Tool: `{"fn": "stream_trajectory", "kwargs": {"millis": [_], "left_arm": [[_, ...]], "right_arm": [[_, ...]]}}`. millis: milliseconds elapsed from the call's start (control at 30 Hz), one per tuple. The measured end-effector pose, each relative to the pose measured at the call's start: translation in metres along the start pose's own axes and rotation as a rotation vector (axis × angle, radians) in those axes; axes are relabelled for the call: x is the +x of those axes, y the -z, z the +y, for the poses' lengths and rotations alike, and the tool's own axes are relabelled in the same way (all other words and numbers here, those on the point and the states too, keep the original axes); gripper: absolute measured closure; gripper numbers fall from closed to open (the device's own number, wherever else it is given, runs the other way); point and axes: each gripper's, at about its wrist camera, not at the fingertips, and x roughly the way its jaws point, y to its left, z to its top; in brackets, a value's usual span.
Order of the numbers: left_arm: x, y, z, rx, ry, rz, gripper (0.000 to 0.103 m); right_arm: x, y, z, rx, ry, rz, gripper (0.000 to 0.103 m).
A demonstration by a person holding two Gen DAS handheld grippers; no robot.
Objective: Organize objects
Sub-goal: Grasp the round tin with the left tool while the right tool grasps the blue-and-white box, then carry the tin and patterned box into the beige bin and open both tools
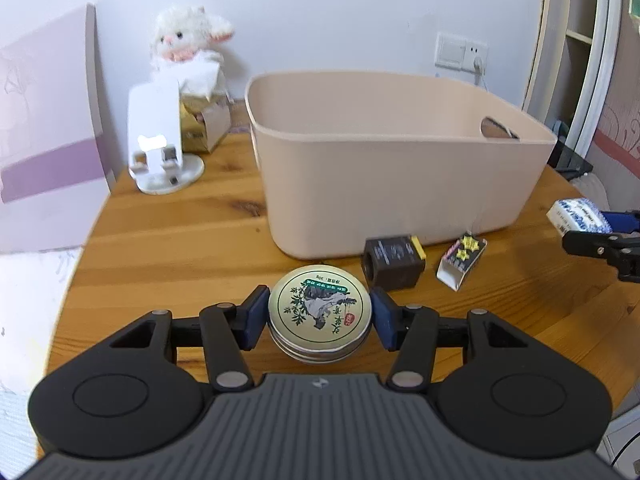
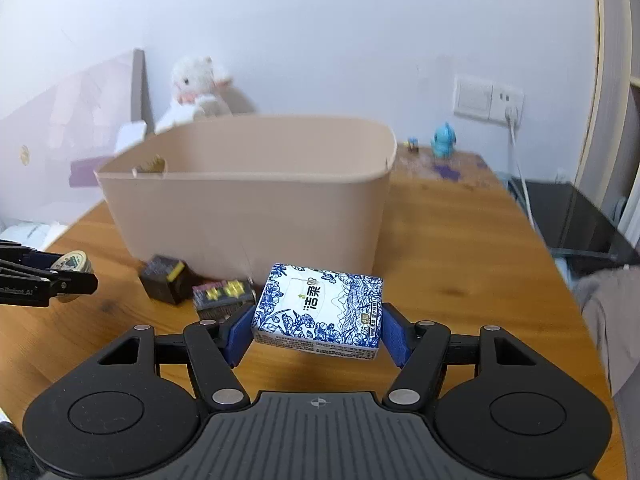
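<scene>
My left gripper point(image 1: 319, 314) is shut on a round metal tin point(image 1: 319, 311) with a green plant picture on its lid, held just above the wooden table in front of the beige plastic bin point(image 1: 384, 184). My right gripper point(image 2: 318, 320) is shut on a blue-and-white tissue pack point(image 2: 320, 306), lifted clear of the table before the bin point(image 2: 248, 208). A dark cube box with a yellow end point(image 1: 394, 262) and a small box with gold stars point(image 1: 462, 258) lie on the table against the bin's front wall. They also show in the right wrist view: the cube box point(image 2: 164, 278) and the star box point(image 2: 222, 294).
A white phone stand point(image 1: 160, 140), a tissue box point(image 1: 206, 126) and a white plush toy point(image 1: 188, 38) sit at the table's back left. A blue figurine point(image 2: 443, 142) stands at the back right near a wall socket point(image 2: 486, 100). The round table edge point(image 1: 80, 248) curves on the left.
</scene>
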Motion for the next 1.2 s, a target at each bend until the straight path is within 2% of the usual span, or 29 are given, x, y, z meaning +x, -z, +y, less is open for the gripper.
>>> {"fn": "stream_trajectory", "kwargs": {"millis": [400,700,933,1200], "left_arm": [[-0.049,-0.04,-0.008,0.045,0.005,-0.159,0.047],[-0.056,-0.087,-0.013,0.047,-0.007,-0.263,0.047],[-0.021,-0.117,-0.016,0.034,-0.021,-0.246,0.047],[0.045,-0.13,-0.028,0.026,-0.067,-0.14,0.047]], "right_arm": [[-0.032,-0.051,0.009,-0.049,-0.026,-0.154,0.04],[-0.032,-0.09,0.012,-0.048,-0.042,-0.253,0.04],[-0.012,-0.117,0.015,-0.044,-0.03,-0.285,0.04],[0.037,-0.132,0.009,-0.04,-0.027,-0.2,0.04]]}}
